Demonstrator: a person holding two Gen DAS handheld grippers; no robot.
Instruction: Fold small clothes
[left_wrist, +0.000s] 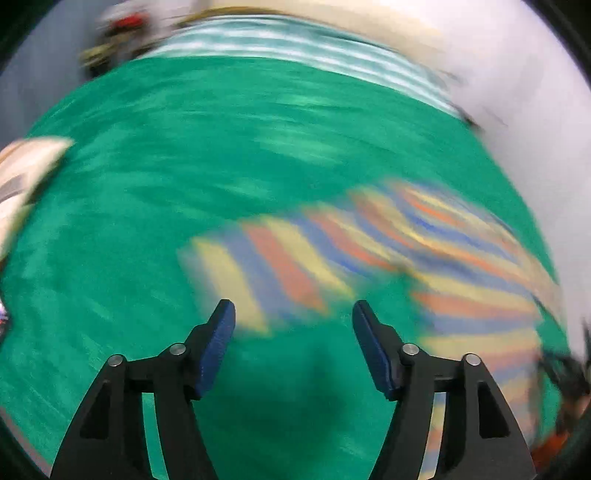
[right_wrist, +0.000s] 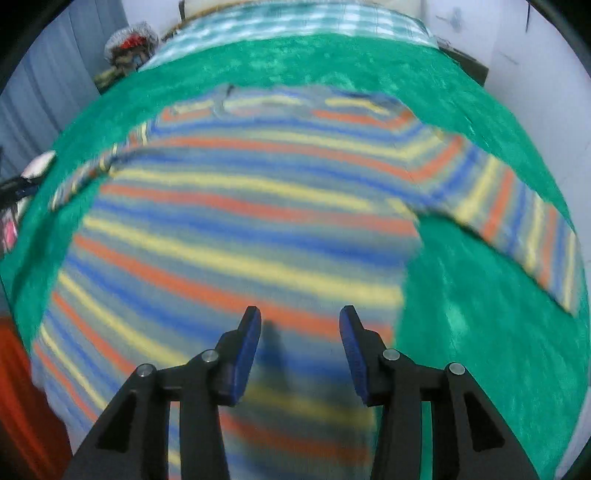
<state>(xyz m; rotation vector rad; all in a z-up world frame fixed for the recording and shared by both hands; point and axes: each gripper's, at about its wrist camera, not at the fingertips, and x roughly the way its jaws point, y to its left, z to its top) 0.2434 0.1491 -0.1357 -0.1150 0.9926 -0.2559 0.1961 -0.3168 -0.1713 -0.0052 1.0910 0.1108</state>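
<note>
Left wrist view: on a green fuzzy blanket (left_wrist: 184, 166) a striped knit sweater in blue, orange and yellow (left_wrist: 424, 266) is seen blurred, ahead and to the right of the left gripper (left_wrist: 293, 314).
Left fingers: the jaws are spread wide and nothing is held between them; only green blanket and a sleeve end lie beyond the tips.
Right wrist view: the sweater (right_wrist: 229, 229) is laid flat across the blanket (right_wrist: 480, 332), with one sleeve (right_wrist: 517, 229) stretched out to the right and the other bunched at the left edge.
Right fingers: the right gripper (right_wrist: 300, 321) is held partly parted over the lower body of the sweater, clamped on nothing.
Background: a green-and-white checked cloth (right_wrist: 295, 22) is seen at the far edge.
Step in hand: the garment appears spread out, with folding judged not yet begun.
Next move: a sleeve or side edge would need to be pinched and carried across the body.
</note>
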